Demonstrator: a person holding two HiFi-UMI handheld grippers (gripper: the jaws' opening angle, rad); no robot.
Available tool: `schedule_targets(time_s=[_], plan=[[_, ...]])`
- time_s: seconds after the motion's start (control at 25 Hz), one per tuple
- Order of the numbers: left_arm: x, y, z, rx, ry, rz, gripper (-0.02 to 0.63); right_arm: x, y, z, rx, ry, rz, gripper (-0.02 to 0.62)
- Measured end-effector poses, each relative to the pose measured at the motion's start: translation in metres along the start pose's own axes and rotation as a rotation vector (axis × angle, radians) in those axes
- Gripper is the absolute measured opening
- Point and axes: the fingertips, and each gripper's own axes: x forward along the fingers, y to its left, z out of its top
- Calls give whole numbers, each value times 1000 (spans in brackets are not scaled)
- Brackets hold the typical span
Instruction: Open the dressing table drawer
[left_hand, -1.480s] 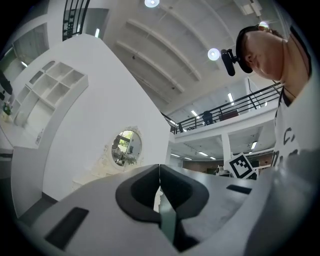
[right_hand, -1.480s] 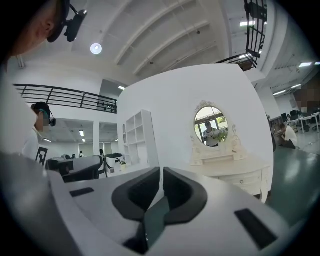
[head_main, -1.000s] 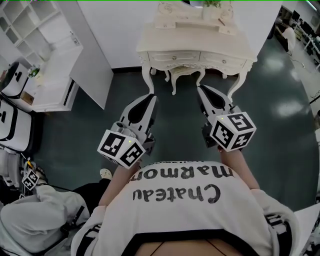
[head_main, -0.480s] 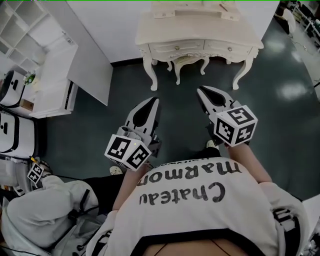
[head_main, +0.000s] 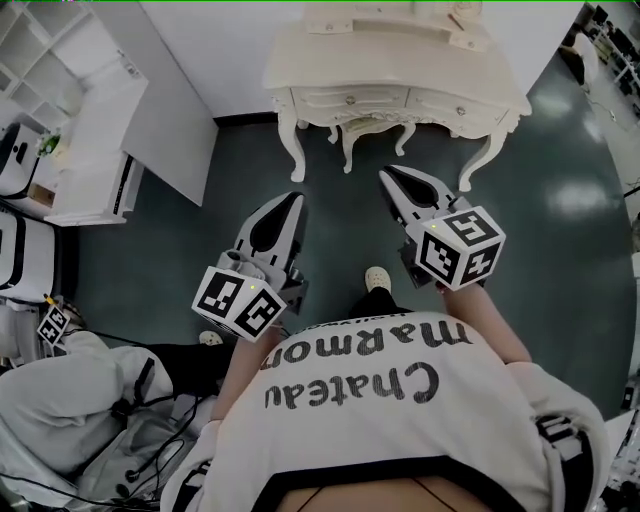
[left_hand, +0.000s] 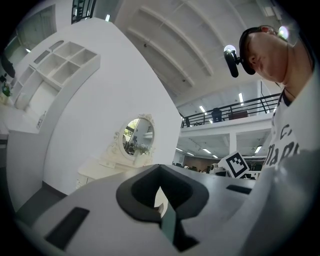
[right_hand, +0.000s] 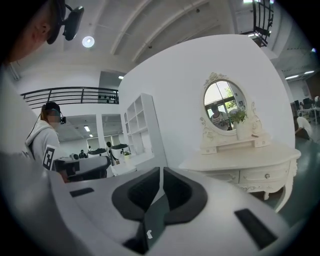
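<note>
The cream dressing table (head_main: 395, 60) stands against the white wall at the top of the head view, with two knobbed drawers (head_main: 350, 99) side by side under its top. Both drawers look closed. My left gripper (head_main: 291, 200) and right gripper (head_main: 386, 174) hang over the dark floor, well short of the table, pointing toward it. Both are shut with nothing between the jaws. In the right gripper view the shut gripper (right_hand: 161, 170) has the table's drawers (right_hand: 262, 176) to its right, below the oval mirror (right_hand: 224, 106). From the left gripper (left_hand: 160, 167) the mirror (left_hand: 137, 136) shows far off.
A white shelf unit (head_main: 85, 130) and a white panel (head_main: 170, 120) stand at the left. A person in pale clothes (head_main: 70, 400) crouches at the lower left, with cables on the floor. The holder's shoe (head_main: 377, 276) shows between the grippers. Dark floor lies ahead of the table.
Both grippers have sunk a little and drifted across as the holder stepped. A shoe now shows between them. The jaws stayed shut.
</note>
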Motion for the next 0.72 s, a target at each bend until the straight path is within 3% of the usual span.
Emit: schedule_targets(time_s=[0.16,0.48,0.72], plan=[[36,9,1,-47,-15,-9,21,22,-34,9,41,-5,23,38],[112,45,17,-30,-32,63,21,73,-108,50,107,-18,56,38],[163,69,29,-1,-50,123,21,101,-153,76,99,-27,79,38]])
